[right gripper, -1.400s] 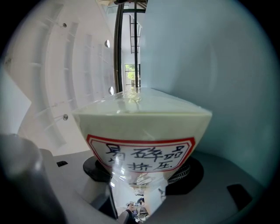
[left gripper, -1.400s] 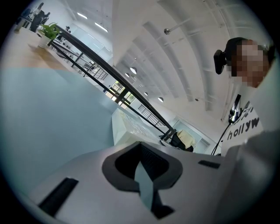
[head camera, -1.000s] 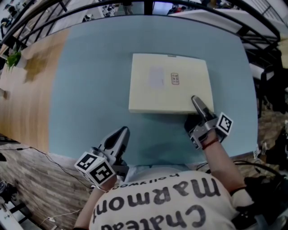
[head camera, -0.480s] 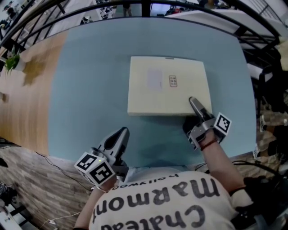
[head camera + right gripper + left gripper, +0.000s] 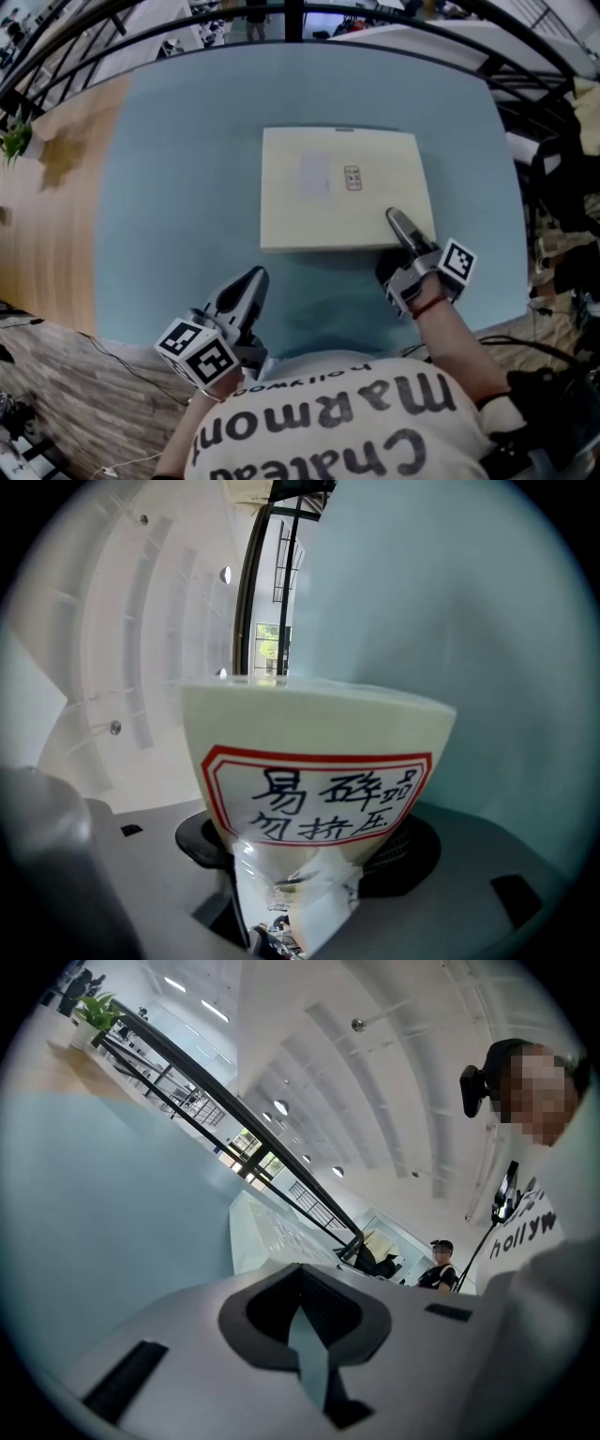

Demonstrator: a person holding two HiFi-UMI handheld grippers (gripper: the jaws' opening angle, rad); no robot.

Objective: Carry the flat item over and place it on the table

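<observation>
A flat cream box (image 5: 337, 187) with a small label lies on the light blue table (image 5: 178, 197). My right gripper (image 5: 403, 230) reaches over its near right corner. In the right gripper view the box's edge (image 5: 319, 724), with a red-framed sticker and clear tape, stands between the jaws, which have just been opening around it. My left gripper (image 5: 246, 286) hovers near the table's front edge, left of the box and apart from it, shut with nothing held. In the left gripper view the box (image 5: 272, 1232) shows beyond the closed jaws.
A wooden surface (image 5: 56, 187) with a small plant (image 5: 14, 141) adjoins the table on the left. Black railings (image 5: 281, 14) run behind the far edge. Cables lie on the floor at bottom left. A person (image 5: 439, 1265) stands far off.
The box and the right gripper sit slightly lower and further left in the head view, as does the table. The left gripper has stayed where it was.
</observation>
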